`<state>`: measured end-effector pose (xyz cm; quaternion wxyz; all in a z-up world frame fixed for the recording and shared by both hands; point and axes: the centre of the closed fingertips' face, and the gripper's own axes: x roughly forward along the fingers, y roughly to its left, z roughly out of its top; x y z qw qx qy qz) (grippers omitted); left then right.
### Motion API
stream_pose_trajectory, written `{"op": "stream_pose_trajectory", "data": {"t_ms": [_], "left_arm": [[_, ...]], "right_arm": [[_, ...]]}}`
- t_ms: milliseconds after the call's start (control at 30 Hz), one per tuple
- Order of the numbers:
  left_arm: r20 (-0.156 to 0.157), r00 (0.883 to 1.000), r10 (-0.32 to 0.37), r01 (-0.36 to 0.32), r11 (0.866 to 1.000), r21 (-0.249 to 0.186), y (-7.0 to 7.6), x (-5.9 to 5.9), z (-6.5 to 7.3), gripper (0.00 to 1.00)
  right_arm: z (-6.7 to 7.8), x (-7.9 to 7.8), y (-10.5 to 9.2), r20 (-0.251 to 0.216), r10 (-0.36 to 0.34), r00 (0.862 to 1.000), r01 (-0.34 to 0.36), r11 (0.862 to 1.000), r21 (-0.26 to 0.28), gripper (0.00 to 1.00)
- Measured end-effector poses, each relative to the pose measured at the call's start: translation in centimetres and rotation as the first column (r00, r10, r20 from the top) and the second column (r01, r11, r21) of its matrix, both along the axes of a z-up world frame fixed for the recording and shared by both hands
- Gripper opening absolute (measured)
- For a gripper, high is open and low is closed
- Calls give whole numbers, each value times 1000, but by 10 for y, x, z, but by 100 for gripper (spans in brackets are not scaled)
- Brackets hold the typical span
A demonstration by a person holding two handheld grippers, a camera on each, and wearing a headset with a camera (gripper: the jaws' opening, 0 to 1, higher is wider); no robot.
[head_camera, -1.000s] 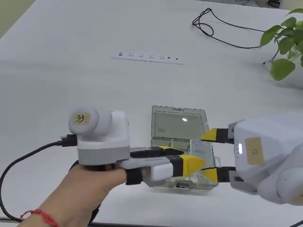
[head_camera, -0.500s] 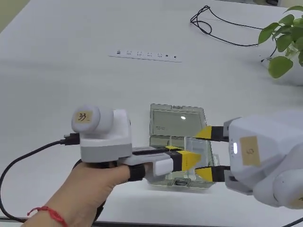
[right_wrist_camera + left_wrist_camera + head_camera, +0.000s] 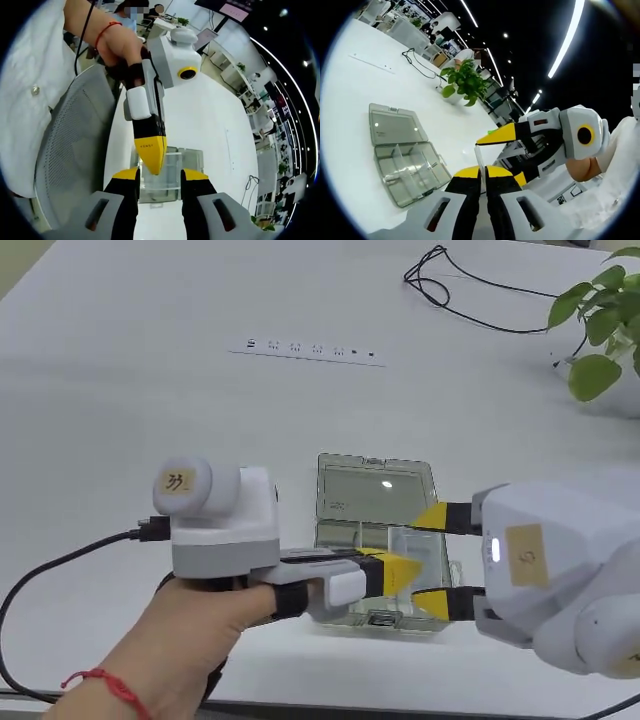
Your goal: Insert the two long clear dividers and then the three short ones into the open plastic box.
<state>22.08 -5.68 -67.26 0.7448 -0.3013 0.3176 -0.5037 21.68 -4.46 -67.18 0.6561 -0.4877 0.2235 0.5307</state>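
**A:** Head view first. How many tools?

**B:** Two. The left gripper (image 3: 405,572), held in one hand (image 3: 190,640), reaches in from the left. The right gripper (image 3: 437,560) faces it from the right. Their yellow tips meet over one open plastic box (image 3: 370,488) on the white table (image 3: 150,440), its lid lying flat behind the tray.

**A:** What else is on the table?

**B:** One power strip (image 3: 315,350), one black cable (image 3: 470,285) and one plant (image 3: 600,325), all along the far side.

**A:** And the left gripper view?

**B:** Its two jaws are pinched together on one clear divider (image 3: 479,162), a thin sheet standing up between the tips. The box (image 3: 395,127) lies off to the left. There are clear walls in its tray, but they are too faint to count.

**A:** Right gripper view?

**B:** Its two jaws (image 3: 161,176) stand wide apart and grip nothing. The left gripper's yellow tip (image 3: 150,152) comes down between them, with the box (image 3: 192,160) just beyond.
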Motion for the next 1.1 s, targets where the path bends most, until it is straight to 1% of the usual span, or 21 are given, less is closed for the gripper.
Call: {"op": "stream_pose_trajectory", "data": {"t_ms": [167,200,267,300,367,433,500,533,567,600,633,667,700,733,833,867,900,933,967,1033,1100], "left_arm": [[-3,1000,11,-11,1000,3,0,0,-1,0],[20,1000,11,-12,1000,20,1,1,-3,0],[8,1000,3,-3,1000,9,0,-1,-3,0],[15,1000,0,0,1000,15,1,-1,-3,0],[58,998,-12,9,998,54,3,-1,-6,0],[85,996,-24,19,998,55,2,-2,-4,0],[150,987,-58,46,996,78,3,-4,-3,0],[193,977,-86,67,993,100,4,-7,-4,0],[214,971,-105,82,990,114,4,-9,-4,0],[250,959,-136,106,986,130,4,-13,-4,0],[263,953,-146,114,984,135,4,-14,-4,0],[305,936,-177,136,979,152,3,-18,-3,0],[315,928,-201,158,975,158,2,-23,-2,0],[339,914,-224,178,971,163,1,-26,-1,0],[426,856,-293,233,954,189,-2,-37,5,0],[436,847,-305,244,951,191,-2,-39,6,0],[442,842,-310,250,950,189,-3,-41,7,0],[445,840,-311,251,949,188,-2,-42,7,0],[455,833,-315,256,948,188,-3,-43,8,0],[470,821,-325,265,945,191,-2,-44,8,0],[487,809,-328,271,944,186,-2,-45,11,0]], "right_arm": [[0,0,0,-3,-6,1000,6,1000,8,34],[1,0,0,-5,-5,1000,5,1000,8,33],[2,0,-1,-19,-15,1000,16,1000,19,34],[4,1,0,-21,-18,1000,18,999,26,34],[8,1,0,-42,-27,999,29,998,56,34],[12,2,0,-85,-40,996,49,993,104,34],[17,2,0,-143,-47,989,69,986,150,33],[19,1,0,-187,-39,982,73,982,176,33],[20,-1,-1,-222,-28,975,72,979,191,33],[23,-2,-2,-252,-13,968,67,976,208,32],[24,-2,-2,-258,-5,966,62,975,214,31],[27,-5,-3,-304,15,953,59,971,233,30],[28,-6,-3,-331,24,943,61,968,244,28],[30,-8,-3,-357,34,934,62,965,255,27],[33,-16,-1,-428,86,900,44,957,286,22],[34,-19,0,-455,100,885,41,956,290,20],[34,-26,0,-500,123,857,32,956,291,19],[33,-28,0,-510,134,850,22,957,288,18],[32,-28,1,-507,143,850,9,958,286,17],[28,-34,1,-530,157,833,-11,963,268,15],[27,-35,2,-537,166,827,-20,964,267,14]]}}
